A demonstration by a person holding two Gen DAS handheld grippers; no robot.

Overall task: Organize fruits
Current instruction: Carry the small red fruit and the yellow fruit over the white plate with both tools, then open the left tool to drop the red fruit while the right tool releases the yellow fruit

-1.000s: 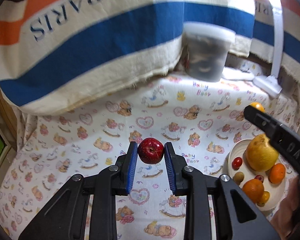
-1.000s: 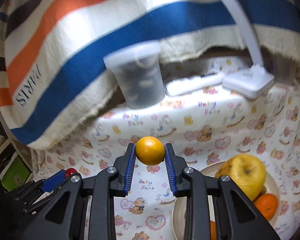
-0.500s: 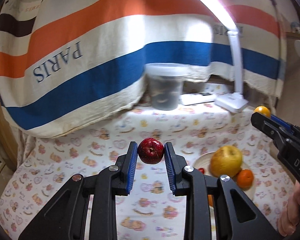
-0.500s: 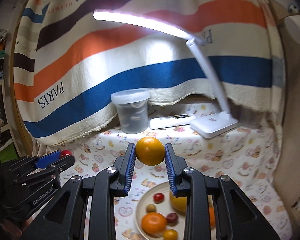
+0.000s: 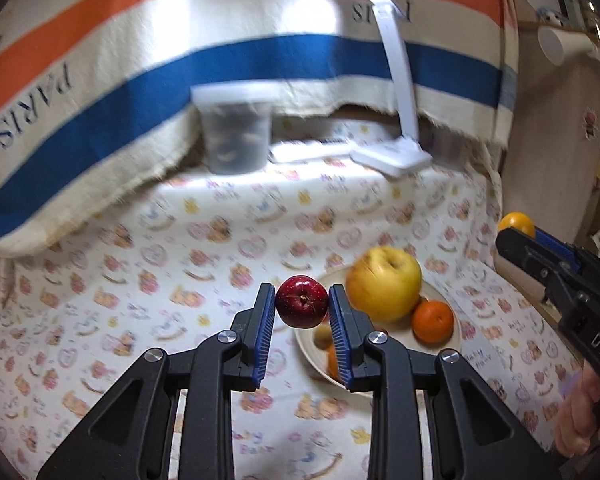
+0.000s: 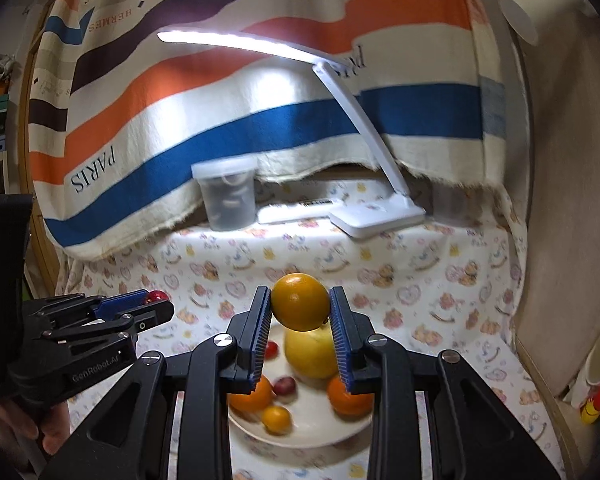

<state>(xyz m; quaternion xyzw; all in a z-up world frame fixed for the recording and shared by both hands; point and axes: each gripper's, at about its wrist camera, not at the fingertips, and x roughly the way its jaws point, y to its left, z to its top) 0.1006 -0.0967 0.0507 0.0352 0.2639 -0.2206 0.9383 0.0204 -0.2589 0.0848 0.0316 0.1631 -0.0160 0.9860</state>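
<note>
Left claw (image 5: 302, 307) clamped on a small red apple (image 5: 301, 306), blue pads pressing both sides, stem end facing the camera. Held in the air above the worktop (image 5: 148, 264) and its printed cloth, over the 9 o'clock rim of a cream plate (image 5: 456, 326). On that plate: a big yellow apple (image 5: 383, 282) at 12 o'clock, a tangerine (image 5: 432, 321) touching it at 4 o'clock.

Right claw (image 6: 300, 307) closed on an orange (image 6: 300, 306), gripped on both sides, raised above the same plate (image 6: 312, 432). Beneath: more small fruit, partly blurred. Left claw visible there at 9 o'clock, well apart.

Far side of the worktop: a lidded plastic tub (image 6: 226, 192) at 11 o'clock, a lit white desk lamp (image 6: 376, 216) at 1 o'clock, a striped cloth (image 6: 220, 128) hanging behind.
</note>
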